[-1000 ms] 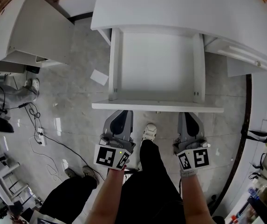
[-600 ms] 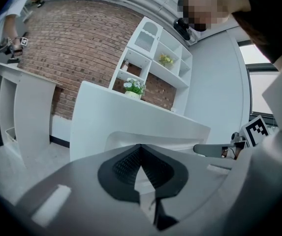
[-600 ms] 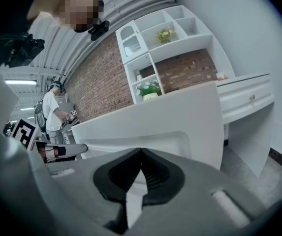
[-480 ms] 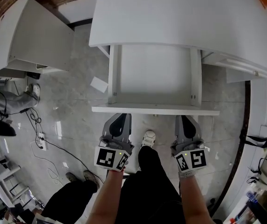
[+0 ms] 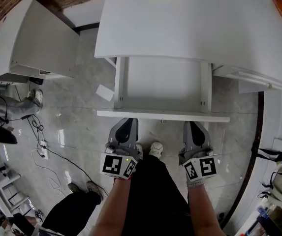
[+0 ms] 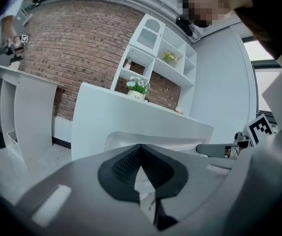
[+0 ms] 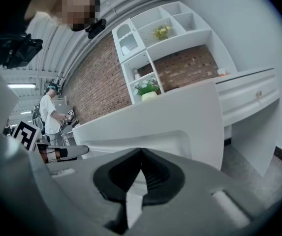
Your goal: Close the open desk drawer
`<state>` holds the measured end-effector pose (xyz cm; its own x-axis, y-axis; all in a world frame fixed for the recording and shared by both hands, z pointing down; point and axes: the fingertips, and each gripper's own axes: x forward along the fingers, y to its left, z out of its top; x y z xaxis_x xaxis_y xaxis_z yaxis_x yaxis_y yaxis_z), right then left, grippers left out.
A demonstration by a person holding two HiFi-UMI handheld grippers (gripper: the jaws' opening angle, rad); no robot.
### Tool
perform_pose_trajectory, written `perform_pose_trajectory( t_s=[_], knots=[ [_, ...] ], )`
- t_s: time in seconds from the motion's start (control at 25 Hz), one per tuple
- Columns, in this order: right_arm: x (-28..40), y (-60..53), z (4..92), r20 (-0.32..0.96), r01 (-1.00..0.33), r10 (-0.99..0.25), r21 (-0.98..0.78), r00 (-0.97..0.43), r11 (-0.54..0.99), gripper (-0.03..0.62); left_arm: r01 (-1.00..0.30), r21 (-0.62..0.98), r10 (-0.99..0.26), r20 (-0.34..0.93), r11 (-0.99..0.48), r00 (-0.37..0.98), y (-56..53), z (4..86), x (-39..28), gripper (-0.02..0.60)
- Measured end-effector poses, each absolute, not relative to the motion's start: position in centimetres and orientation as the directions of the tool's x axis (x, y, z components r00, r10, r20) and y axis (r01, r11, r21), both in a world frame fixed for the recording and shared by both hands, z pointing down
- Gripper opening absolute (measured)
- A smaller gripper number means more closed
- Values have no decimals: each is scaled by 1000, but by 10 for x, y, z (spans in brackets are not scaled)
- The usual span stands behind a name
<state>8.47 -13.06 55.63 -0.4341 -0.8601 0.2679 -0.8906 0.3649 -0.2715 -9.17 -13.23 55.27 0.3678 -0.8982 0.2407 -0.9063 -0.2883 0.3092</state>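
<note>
Two grippers are lining up at the open drawer.
The drawer (image 5: 163,82) is sticking out from under the desk (image 5: 190,23). The left gripper (image 5: 125,124) and right gripper (image 5: 192,126) are sitting just at its front panel, fingers pressed together, pinching nothing.

The desk (image 5: 190,23) is showing plain white all over, and the drawer (image 5: 163,85) is matching it, white inside and on its front panel. The left gripper (image 5: 125,124) and right gripper (image 5: 194,125) are both showing grey shells with black ribbed pads (image 6: 126,165), and each is carrying a marker cube (image 5: 117,166) patterned in black and white squares. The floor (image 5: 77,127) is showing pale grey with faint marbled veins, and 1 white sheet (image 5: 104,90) is lying on it. The person is wearing black trousers (image 5: 155,200) and a white shoe (image 5: 156,149). A small orange thing (image 5: 281,4) is sitting at the desk's far right corner. The brick wall (image 6: 81,48) is showing red-brown with pale mortar lines, the shelf unit (image 6: 172,68) is standing white, and the plant (image 6: 139,85) is showing green leaves with white flowers.
</note>
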Motion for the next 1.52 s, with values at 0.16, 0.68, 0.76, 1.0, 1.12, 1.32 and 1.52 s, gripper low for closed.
perform_pose_trajectory(
  t_s=[0.16,0.68,0.76,1.0,1.12,1.32,1.52],
  knots=[
    [84,-137,556,263,-889,-860,-274,-437,367,-2,-908,309,-900,241,-284,363,-138,553,-92,3],
    [82,-165,556,265,-893,-864,-268,-429,361,-2,-904,310,-899,231,-293,371,-166,552,-94,3],
    [82,-170,556,264,-893,-866,-277,-425,354,-2,-902,312,-899,226,-297,374,-171,552,-94,3],
    [82,-188,556,267,-900,-874,-283,-406,332,-2,-896,308,-890,227,-319,395,-189,552,-95,3],
    [83,-198,557,271,-906,-879,-281,-392,317,-2,-892,312,-885,232,-326,404,-198,555,-94,3],
    [84,-213,558,276,-913,-887,-287,-370,291,-1,-887,311,-873,246,-340,421,-214,552,-93,3],
    [82,-222,556,280,-918,-892,-284,-355,277,-1,-881,320,-867,246,-349,433,-223,551,-95,3]
  ],
)
